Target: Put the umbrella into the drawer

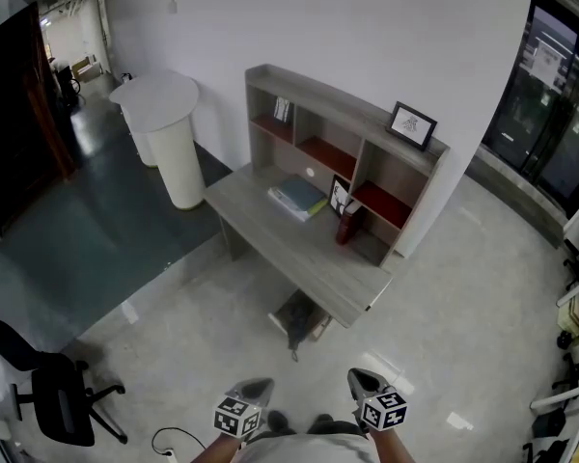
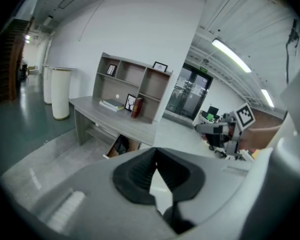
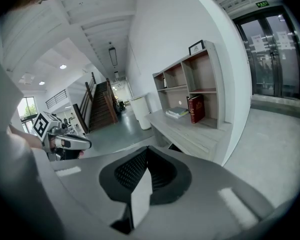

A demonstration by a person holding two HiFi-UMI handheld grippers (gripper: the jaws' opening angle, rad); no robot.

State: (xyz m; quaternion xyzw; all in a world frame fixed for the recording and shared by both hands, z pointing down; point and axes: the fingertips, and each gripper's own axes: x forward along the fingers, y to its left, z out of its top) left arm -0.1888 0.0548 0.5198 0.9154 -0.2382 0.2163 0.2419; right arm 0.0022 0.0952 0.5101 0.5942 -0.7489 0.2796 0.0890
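**A:** In what state were the two tools at that moment?

**B:** Both were closed. The left gripper (image 1: 261, 385) had its jaws pressed together at the tips, and nothing was between them. The right gripper (image 1: 357, 376) looked the same in its own view, shut and empty. They were side by side at the bottom edge of the head view, above the pale floor (image 1: 444, 336) and well apart from the furniture.

**A:** And where was the umbrella?

**B:** The drawer (image 1: 281, 317) under the desk (image 1: 270, 234) stood pulled out. A dark bundle lay inside it, which I took for the umbrella (image 1: 297, 325) (it was small in the picture, so I could not see its details). One thin dark part of it hung over the front edge of the drawer.

**A:** What was on the desk?

**B:** A flat pile of books (image 1: 299, 198) lay on the top. A red book (image 1: 346, 226) stood upright in the lowest compartment of the shelf unit (image 1: 314, 114), just beside a small framed picture (image 1: 339, 195). Another frame (image 1: 412, 124) stood on top of the unit, near its right end.

**A:** Was anything else near?

**B:** A round white stand (image 1: 169, 133) was left of the desk, and a black office chair (image 1: 53, 394) was in the lower left corner.
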